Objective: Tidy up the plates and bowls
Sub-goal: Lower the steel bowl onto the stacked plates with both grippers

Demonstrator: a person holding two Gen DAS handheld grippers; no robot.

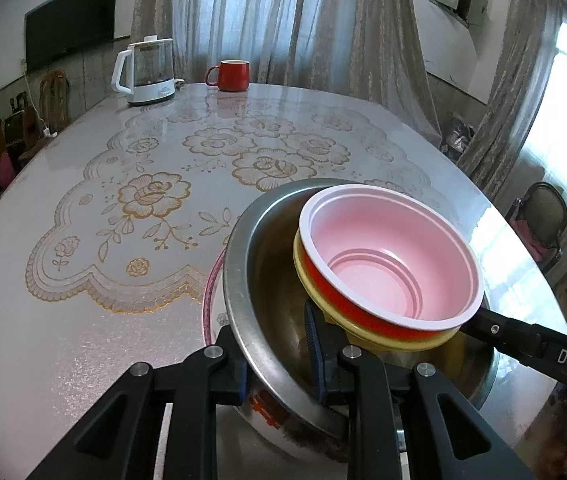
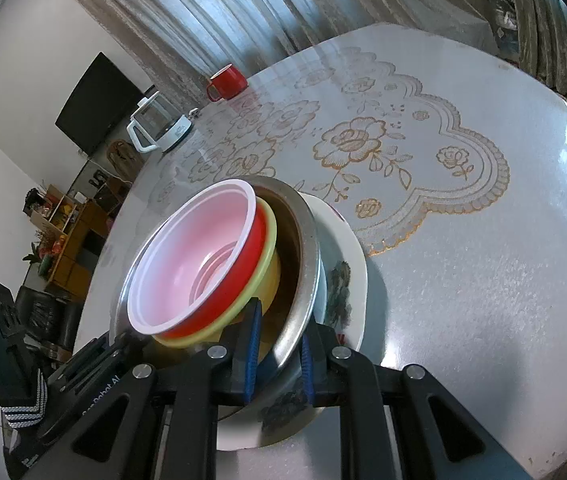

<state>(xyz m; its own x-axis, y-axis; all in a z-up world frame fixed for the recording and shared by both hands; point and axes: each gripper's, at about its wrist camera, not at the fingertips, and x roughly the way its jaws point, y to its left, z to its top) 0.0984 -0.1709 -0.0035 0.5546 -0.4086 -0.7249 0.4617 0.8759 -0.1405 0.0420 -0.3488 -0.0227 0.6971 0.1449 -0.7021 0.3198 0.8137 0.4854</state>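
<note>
A red bowl with a pink inside (image 1: 387, 264) sits in a yellow bowl (image 1: 315, 288), nested in a steel bowl (image 1: 259, 256) on a white patterned plate (image 1: 213, 300). My left gripper (image 1: 279, 364) is shut on the steel bowl's near rim, one finger inside, one outside. In the right wrist view the same stack shows: red bowl (image 2: 203, 256), yellow bowl (image 2: 269, 264), steel bowl (image 2: 307, 256), plate (image 2: 347, 256). My right gripper (image 2: 277, 354) is shut on the steel bowl's rim.
The stack is at the near edge of a round table with a floral cover (image 1: 155, 184). A red mug (image 1: 231, 75) and a white kettle (image 1: 145, 70) stand at the far side. A chair (image 1: 543, 216) is at the right.
</note>
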